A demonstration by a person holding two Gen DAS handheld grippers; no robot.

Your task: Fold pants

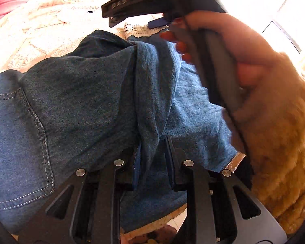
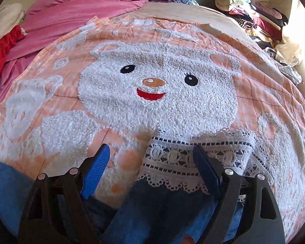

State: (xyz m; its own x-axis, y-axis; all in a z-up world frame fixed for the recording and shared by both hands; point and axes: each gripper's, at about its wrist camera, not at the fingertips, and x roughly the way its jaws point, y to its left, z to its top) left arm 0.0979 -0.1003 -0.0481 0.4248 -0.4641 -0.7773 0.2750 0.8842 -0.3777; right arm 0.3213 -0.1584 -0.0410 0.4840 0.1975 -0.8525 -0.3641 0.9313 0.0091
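Blue denim pants (image 1: 87,93) with white lace hems lie on the bed. In the left wrist view my left gripper (image 1: 152,142) is shut on a raised fold of the denim near the crotch seam. A back pocket (image 1: 16,146) shows at the left. The right gripper (image 1: 136,8) is held by a hand above the far leg end. In the right wrist view my right gripper (image 2: 152,156) is open, low over the lace hem (image 2: 197,158) of a pant leg (image 2: 162,207); its blue fingers (image 2: 97,168) straddle the hem's left part.
The bed carries a peach blanket with a white fleecy bear (image 2: 156,85). A pink sheet (image 2: 75,12) lies at the far left. A pile of folded clothes (image 2: 252,14) stands at the far right. A fuzzy tan sleeve (image 1: 278,142) fills the right.
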